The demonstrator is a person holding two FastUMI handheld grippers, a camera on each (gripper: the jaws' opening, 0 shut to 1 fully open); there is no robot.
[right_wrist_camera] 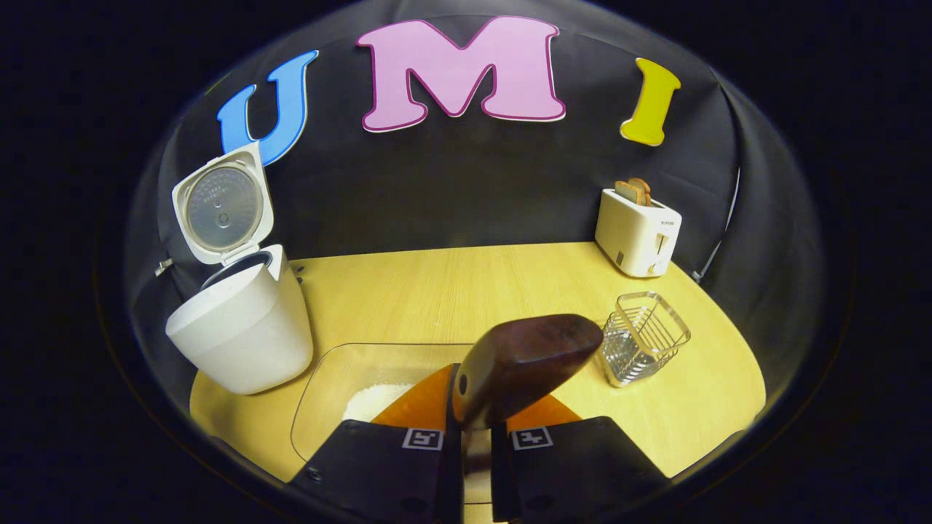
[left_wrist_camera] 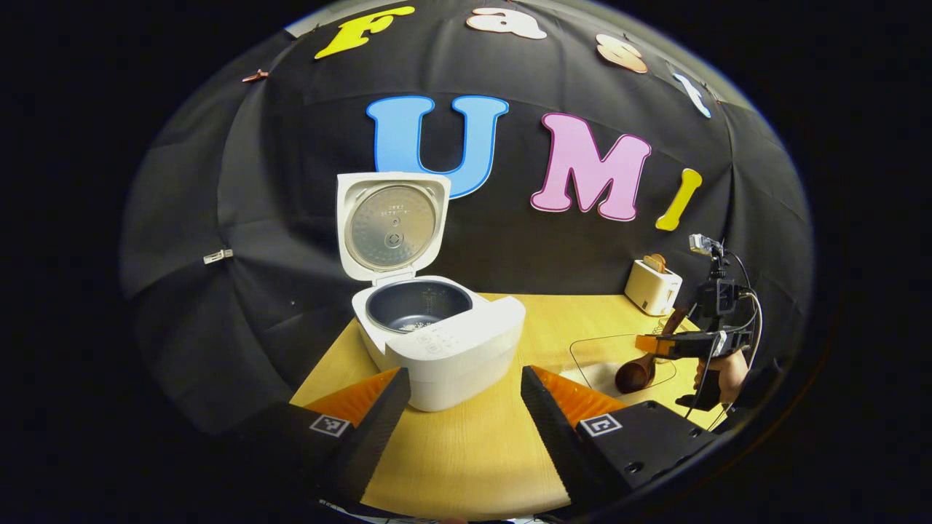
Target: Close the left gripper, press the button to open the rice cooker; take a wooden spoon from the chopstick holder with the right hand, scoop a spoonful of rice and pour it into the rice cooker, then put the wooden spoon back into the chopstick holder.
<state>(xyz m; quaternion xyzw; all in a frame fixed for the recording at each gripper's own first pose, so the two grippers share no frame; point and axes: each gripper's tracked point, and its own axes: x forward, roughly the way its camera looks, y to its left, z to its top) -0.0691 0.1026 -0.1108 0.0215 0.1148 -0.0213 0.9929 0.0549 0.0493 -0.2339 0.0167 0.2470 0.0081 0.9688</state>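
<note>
Tool on our right [right_wrist_camera: 475, 444] pinches the spoon [right_wrist_camera: 524, 364] by its handle, bowl over the rice tray [right_wrist_camera: 320, 393]. Our left tool [left_wrist_camera: 466, 415] stands spread before the cooker [left_wrist_camera: 437, 342], whose lid [left_wrist_camera: 392, 224] is up. Holder [right_wrist_camera: 644, 336] sits near the toaster [right_wrist_camera: 639, 231] on the counter [right_wrist_camera: 437, 291].

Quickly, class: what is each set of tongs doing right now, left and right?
Left tongs: open, holding nothing, in front of the rice cooker.
Right tongs: closed on the wooden spoon, above the rice tray.
</note>
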